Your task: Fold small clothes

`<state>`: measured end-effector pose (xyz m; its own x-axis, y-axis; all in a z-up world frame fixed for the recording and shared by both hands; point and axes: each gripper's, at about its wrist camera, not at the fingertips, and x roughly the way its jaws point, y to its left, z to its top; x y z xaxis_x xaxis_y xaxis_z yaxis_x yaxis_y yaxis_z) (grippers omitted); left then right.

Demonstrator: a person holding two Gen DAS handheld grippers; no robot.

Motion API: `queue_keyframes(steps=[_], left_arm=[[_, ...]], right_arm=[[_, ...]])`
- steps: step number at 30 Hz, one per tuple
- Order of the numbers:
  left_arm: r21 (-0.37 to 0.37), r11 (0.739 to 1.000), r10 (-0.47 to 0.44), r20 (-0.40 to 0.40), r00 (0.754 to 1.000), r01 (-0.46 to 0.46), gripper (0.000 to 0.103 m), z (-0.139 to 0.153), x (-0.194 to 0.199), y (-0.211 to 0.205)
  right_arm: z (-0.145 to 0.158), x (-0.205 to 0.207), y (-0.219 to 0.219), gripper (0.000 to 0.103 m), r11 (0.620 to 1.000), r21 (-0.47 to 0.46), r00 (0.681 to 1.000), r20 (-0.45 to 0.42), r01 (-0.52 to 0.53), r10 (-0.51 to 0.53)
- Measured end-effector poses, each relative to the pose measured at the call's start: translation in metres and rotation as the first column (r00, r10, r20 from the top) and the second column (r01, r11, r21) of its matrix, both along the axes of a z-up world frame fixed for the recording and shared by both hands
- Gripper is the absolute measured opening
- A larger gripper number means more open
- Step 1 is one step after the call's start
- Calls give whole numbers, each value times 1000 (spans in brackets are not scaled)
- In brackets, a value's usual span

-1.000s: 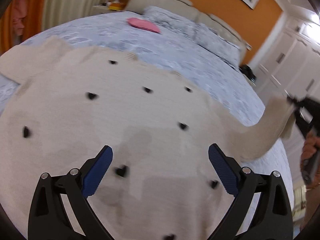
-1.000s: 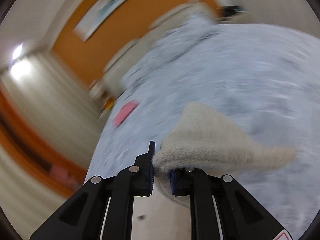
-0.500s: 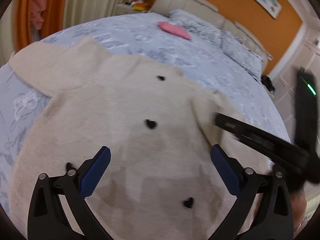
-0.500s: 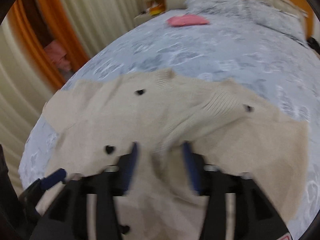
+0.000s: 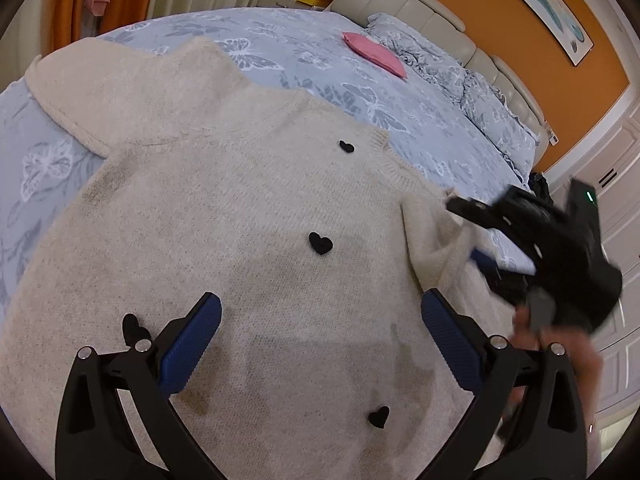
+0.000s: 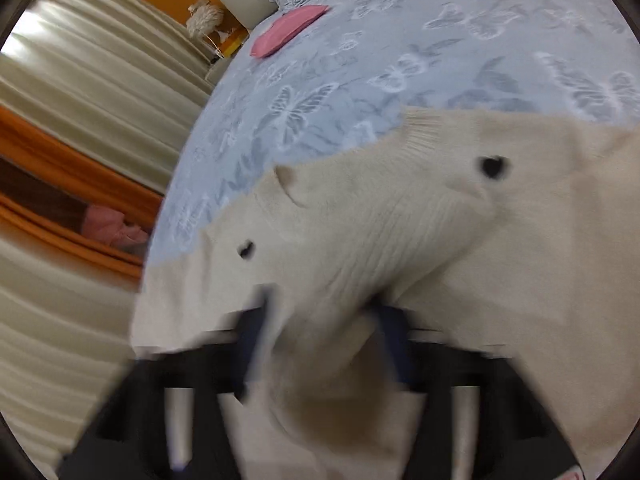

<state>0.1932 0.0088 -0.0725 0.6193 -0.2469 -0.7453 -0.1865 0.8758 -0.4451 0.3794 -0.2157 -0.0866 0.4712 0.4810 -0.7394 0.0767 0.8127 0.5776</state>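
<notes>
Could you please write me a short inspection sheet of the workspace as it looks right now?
Surface: bed with blue butterfly-print cover.
Job's things: cream sweater with black hearts, lying front up; right sleeve folded inward.
Clutter: pink cloth near the pillows.
Grippers: left tool open above the sweater; right tool blurred, sleeve between its fingers, grip unclear.
Cables: nothing seen.
Surroundings: orange wall, padded headboard, cream curtains.

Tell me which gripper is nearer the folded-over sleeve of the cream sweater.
Right. The right gripper has the sleeve lying between its spread fingers, cloth touching them. The left gripper hangs open over the sweater's body, off to the side of the sleeve, touching nothing.
</notes>
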Motion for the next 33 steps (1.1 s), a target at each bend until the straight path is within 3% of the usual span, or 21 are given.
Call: queue_keyframes(steps=[3,5,6,7,8,9,10,12,14,16,17,19,21,25,28,30,31,32,33], left_arm=[[-8,1000,-5,-3,1000,5,98,-2,2,0],[-19,1000,-9,-1,1000,9,98,-2,3,1],[-47,999,9,13,1000,-9,98,-3,1,7],[-51,998,27,3,1000,-27,98,-4,2,10],[-59,998,32,-11,999,-33,98,-6,4,13],[-72,997,28,-13,1000,-29,98,-7,6,15],[-79,996,33,-15,999,-34,98,-8,7,18],[-84,995,47,-16,999,-48,98,-10,9,21],[-96,994,52,-12,999,-53,98,-10,12,23],[-115,991,60,-12,998,-61,98,-12,15,25],[-128,990,60,-15,998,-61,98,-15,16,27],[-150,987,57,-18,998,-59,98,-19,19,29],[-166,984,60,-5,998,-60,98,-21,20,30],[-229,971,84,38,996,-73,96,-22,25,33],[-226,972,81,71,994,-63,80,-18,38,31],[-234,972,39,88,995,-17,46,-21,52,27],[-239,971,10,87,996,11,34,-25,61,23],[-242,970,-4,86,996,25,13,-28,66,21],[-239,970,-20,94,995,43,0,-30,70,17]], right_arm=[[23,9,54,14,984,-3,983,61,-176,176],[36,3,98,16,936,-24,932,81,-351,352],[44,-1,115,19,906,-96,903,84,-413,421],[49,-5,121,21,896,-135,894,95,-424,438],[58,-12,121,30,895,-170,892,126,-412,434],[66,-18,115,47,902,-189,897,150,-388,417],[74,-26,101,51,918,-217,909,184,-333,374],[79,-41,70,54,942,-244,934,217,-230,284],[78,-68,21,54,950,-309,965,228,-54,129],[69,-99,-16,54,923,-374,973,229,89,-1],[59,-123,-42,54,889,-421,969,229,180,-88],[41,-143,-71,55,849,-458,960,213,264,-183],[18,-160,-102,55,856,-416,951,166,309,-262],[0,-162,-131,56,888,-287,933,130,359,-335],[-7,-145,-143,63,915,-174,931,103,365,-351],[-17,-129,-146,61,927,-130,935,85,352,-343],[-22,-127,-147,54,933,-114,939,87,341,-332],[-24,-128,-147,23,943,-97,946,101,319,-309],[-23,-126,-147,19,952,-72,951,110,299,-290]])
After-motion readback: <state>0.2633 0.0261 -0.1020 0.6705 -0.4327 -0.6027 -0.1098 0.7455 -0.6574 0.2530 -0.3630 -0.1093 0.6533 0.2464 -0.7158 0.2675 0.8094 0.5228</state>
